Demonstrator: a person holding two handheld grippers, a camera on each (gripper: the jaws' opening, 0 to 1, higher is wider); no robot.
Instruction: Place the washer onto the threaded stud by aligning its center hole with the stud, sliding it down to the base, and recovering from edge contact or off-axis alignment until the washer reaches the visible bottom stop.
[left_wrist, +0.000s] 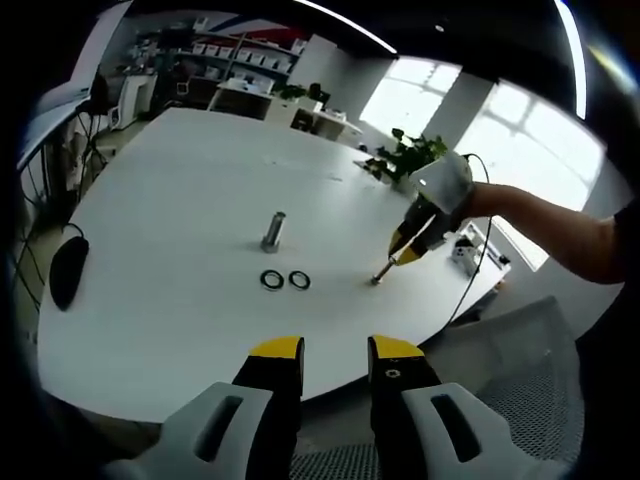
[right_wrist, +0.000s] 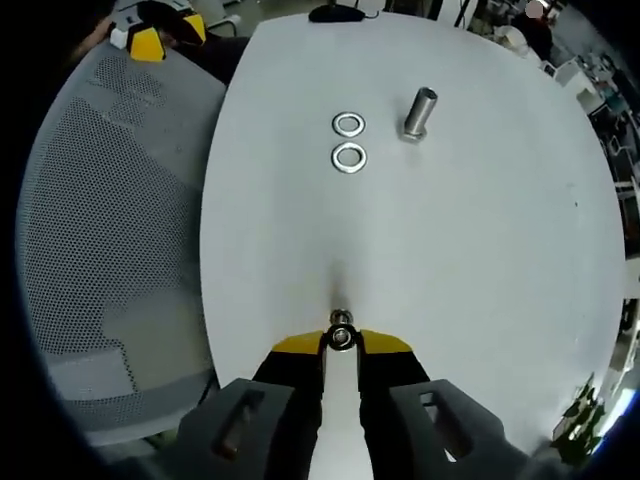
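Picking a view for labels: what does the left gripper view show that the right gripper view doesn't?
Left gripper view alone: a plant, windows, shelves, a person's arm holding the right gripper, whose tip sits low at the table, and the open left gripper.
Right gripper view alone: a close look between the right gripper's tips, shut on a washer, and a mesh chair.
Both: the table, the stud, two loose washers beside it, and a dark mouse near the edge.
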